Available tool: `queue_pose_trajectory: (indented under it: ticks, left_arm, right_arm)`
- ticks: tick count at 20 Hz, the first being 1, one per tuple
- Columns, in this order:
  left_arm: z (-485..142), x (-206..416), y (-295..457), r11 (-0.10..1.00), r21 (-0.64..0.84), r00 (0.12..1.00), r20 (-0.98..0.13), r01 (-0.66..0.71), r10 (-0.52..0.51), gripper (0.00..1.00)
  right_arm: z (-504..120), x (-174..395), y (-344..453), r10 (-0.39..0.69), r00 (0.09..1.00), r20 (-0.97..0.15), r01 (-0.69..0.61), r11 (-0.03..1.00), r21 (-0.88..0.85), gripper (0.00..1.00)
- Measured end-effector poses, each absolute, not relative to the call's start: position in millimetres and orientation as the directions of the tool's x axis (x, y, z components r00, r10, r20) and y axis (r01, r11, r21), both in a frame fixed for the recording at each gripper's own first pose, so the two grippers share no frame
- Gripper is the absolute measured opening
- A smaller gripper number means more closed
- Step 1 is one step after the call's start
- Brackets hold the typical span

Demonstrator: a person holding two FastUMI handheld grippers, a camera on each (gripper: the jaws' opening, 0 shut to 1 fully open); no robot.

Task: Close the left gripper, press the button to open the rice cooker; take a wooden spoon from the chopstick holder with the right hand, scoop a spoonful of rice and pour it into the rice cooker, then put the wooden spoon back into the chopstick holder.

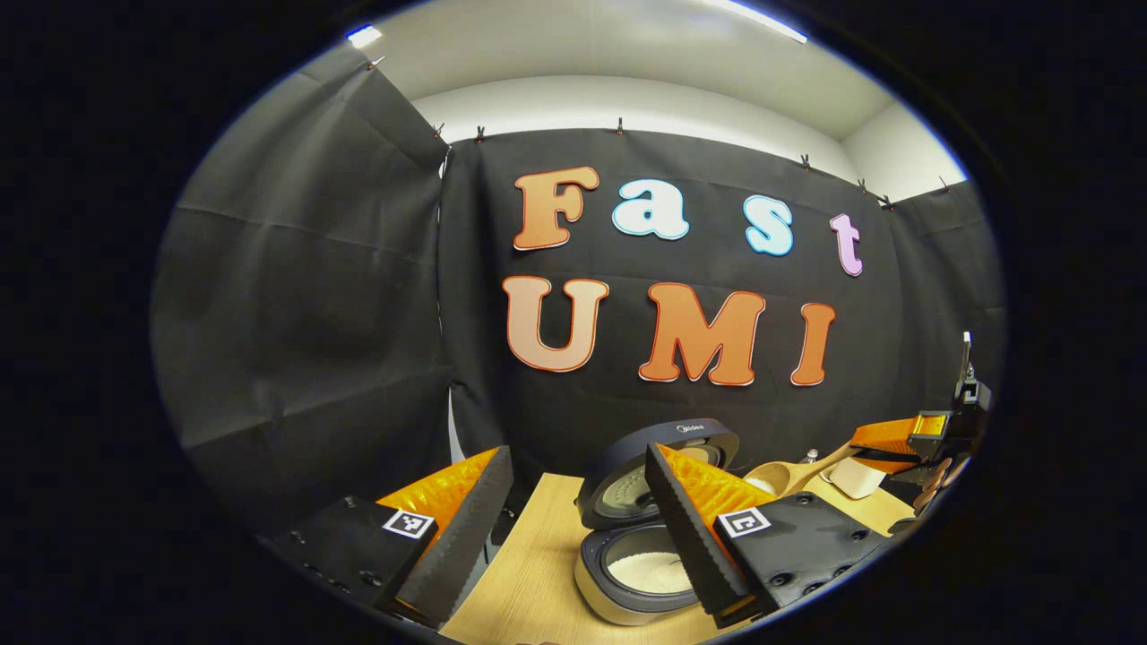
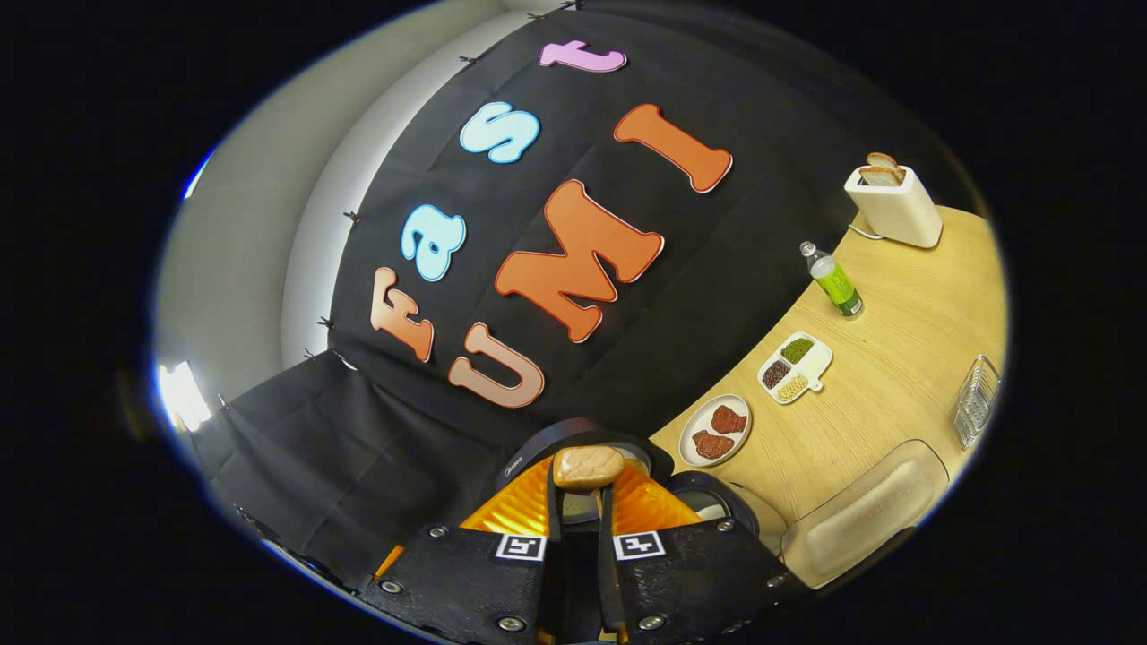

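Clamping the wooden spoon [image 2: 587, 468] by its handle, the right gripper [image 2: 581, 502] is holding it with both fingers pressed together on the shaft, the handle's end poking out between the tips. From the left gripper view the spoon's bowl [image 1: 772, 477] is reaching in from the right toward the rice cooker [image 1: 641, 537], whose lid [image 1: 659, 466] is standing open over a pot with white rice showing inside. The left gripper [image 1: 573, 528] is hanging in front of the cooker with its jaws spread wide, holding nothing. My read is that the pouring step is in hand — or just finishing — though whether rice is sitting in the bowl is hard to tell. Next comes carrying the spoon to the chopstick holder, which calls for a steady, upright swing. The raised lid is crowding the back edge; the wooden table [image 2: 896, 358] offers open room — the plate [image 2: 714, 430] sits near the cooker.
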State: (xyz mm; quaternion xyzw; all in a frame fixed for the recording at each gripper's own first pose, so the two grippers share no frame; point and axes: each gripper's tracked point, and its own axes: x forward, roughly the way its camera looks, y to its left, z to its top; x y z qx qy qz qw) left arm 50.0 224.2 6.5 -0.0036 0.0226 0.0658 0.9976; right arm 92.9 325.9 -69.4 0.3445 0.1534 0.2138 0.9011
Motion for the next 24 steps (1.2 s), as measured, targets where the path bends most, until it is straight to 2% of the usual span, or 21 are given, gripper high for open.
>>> queue_pose_trajectory:
  ticks: [15,20,24]
  left_arm:
    - [8,48,228,0.991,-0.004,0.99,-0.037,-0.137,0.137,0.97]
    - [8,47,228,0.991,-0.003,0.99,-0.039,-0.135,0.134,1.0]
    - [8,45,231,0.99,-0.008,0.99,-0.039,-0.138,0.138,0.97]
  right_arm:
    - [-64,86,342,0.495,0.859,-0.131,-0.345,0.748,0.567,0.13]
    - [-64,85,349,0.496,0.857,-0.135,-0.364,0.771,0.522,0.13]
    - [-69,82,357,0.503,0.852,-0.146,-0.386,0.791,0.474,0.13]
